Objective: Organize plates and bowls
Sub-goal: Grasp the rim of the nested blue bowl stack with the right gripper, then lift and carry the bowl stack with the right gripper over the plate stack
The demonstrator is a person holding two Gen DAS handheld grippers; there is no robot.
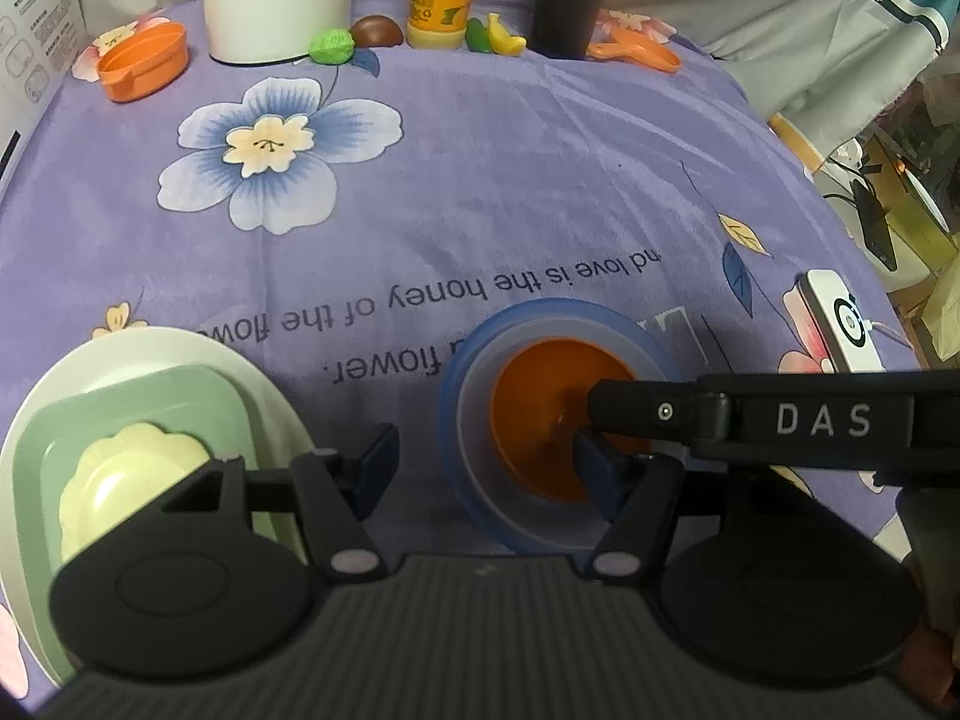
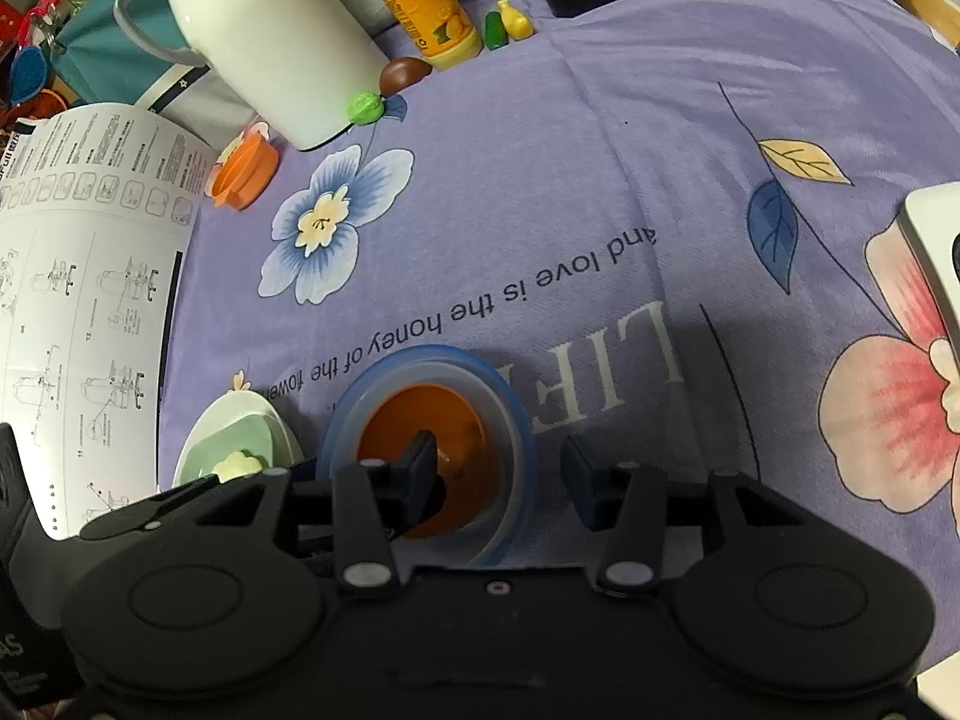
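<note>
The nested bowls [image 2: 429, 456] sit on the purple tabletop [image 2: 540, 150] beside the stacked plates [image 1: 150, 420]. They look like light, stiff, slippery plastic; the rim is the best hold. Both the left tongs [image 1: 480, 468] and the right tongs [image 2: 498, 474] are wide, each straddling that rim.

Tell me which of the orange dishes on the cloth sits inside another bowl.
The orange bowl nested in the blue bowl, right by both tongs. The orange tub and the orange toy pan stand alone at the far edge.
</note>
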